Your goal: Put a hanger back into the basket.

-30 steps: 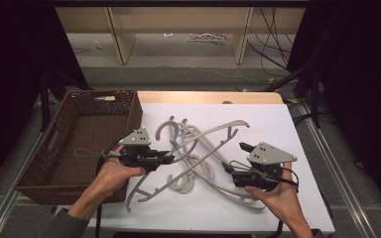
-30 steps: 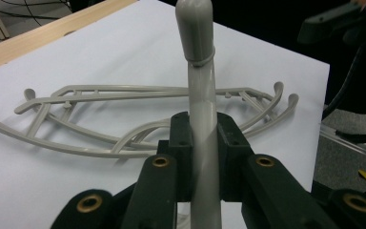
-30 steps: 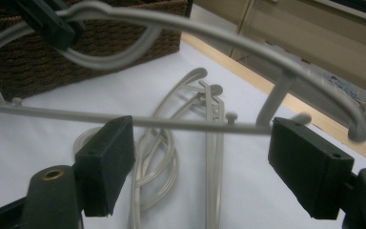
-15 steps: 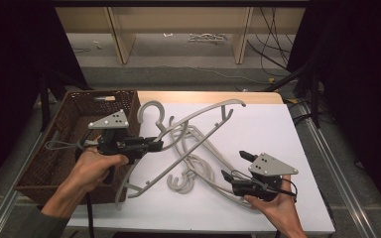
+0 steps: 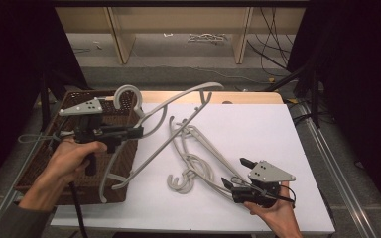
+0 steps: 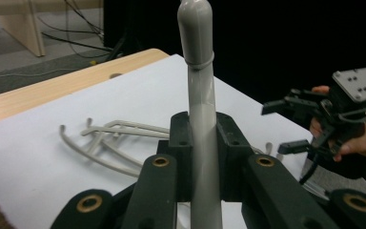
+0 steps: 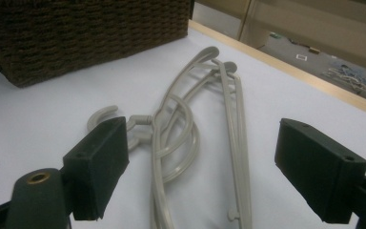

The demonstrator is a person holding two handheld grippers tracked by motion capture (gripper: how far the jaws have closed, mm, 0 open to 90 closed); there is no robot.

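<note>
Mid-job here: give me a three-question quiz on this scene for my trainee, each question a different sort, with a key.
1. True or false: the left gripper is shut on a hanger.
2. Multiple choice: the right gripper is A) shut on a hanger, B) open and holding nothing, C) inside the basket.
3. Fill in: the hangers left on the table lie in a ___ (pile / neat row).

Key
1. True: in the left gripper view the jaws clamp the grey hanger.
2. B: its jaws have just been opening, with nothing between them.
3. Pile: they overlap and cross one another.
</note>
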